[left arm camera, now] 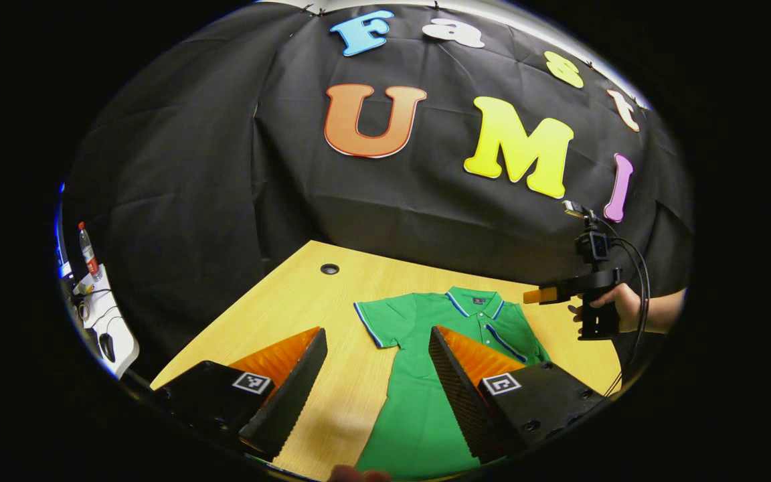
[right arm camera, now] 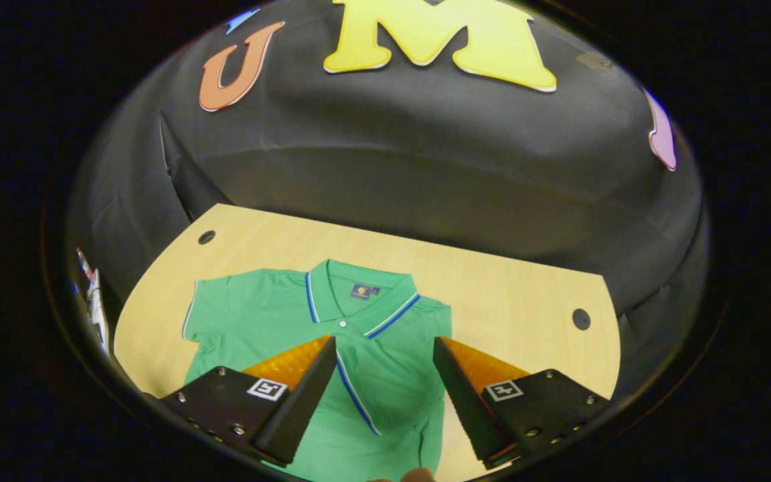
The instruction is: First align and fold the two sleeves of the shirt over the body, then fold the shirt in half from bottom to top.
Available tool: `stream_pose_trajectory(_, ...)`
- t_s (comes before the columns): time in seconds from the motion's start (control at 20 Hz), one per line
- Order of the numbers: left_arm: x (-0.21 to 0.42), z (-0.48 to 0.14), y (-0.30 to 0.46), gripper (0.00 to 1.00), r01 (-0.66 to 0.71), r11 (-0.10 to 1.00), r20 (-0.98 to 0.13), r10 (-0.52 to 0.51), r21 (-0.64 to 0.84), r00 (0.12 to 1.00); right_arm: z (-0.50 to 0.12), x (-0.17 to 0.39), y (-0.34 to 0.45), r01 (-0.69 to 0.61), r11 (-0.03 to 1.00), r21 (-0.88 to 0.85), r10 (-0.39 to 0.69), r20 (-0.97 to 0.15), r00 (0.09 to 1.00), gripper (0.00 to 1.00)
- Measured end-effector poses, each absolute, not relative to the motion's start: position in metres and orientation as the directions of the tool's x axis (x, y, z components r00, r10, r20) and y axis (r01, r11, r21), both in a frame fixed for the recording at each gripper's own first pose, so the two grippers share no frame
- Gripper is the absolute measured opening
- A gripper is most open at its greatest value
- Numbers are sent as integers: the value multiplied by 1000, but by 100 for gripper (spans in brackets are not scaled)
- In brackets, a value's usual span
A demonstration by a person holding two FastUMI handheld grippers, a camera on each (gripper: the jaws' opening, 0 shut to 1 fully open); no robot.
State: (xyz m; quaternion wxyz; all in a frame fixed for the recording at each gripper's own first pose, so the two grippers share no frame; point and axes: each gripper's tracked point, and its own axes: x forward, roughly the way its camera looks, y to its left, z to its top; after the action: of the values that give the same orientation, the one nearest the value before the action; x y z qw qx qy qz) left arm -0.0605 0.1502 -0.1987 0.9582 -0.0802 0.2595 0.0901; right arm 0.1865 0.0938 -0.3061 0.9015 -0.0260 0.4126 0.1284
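1. Nearest us in the left gripper view, the left gripper (left arm camera: 377,385) hangs with its fingers spread wide and nothing between them, above the lower part of the green shirt (left arm camera: 425,375) and the bare wood beside it.
2. In the right gripper view, the right gripper (right arm camera: 385,391) is likewise parted and empty, held over the shirt's chest just below the collar (right arm camera: 359,294).
3. The shirt lies flat, front up, on the wooden table (right arm camera: 512,294), collar toward the black cloth wall (left arm camera: 225,167).
4. One sleeve (left arm camera: 379,321) is spread out flat to the side; the opposite sleeve looks already turned in over the body, a blue-trimmed edge running diagonally down the chest.
5. We judge the open jaws are kept ready for pinching that remaining sleeve.
6. In the left gripper view the right gripper and the hand (left arm camera: 616,304) holding it wait above the table beside the shirt's shoulder.
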Motion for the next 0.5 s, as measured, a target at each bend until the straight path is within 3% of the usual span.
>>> stream_pose_trajectory(0.5,-6,-239,180,99,-96,980,-547,-14,-172,837,-218,87,58,-232,968,92,231,-683,693,92)
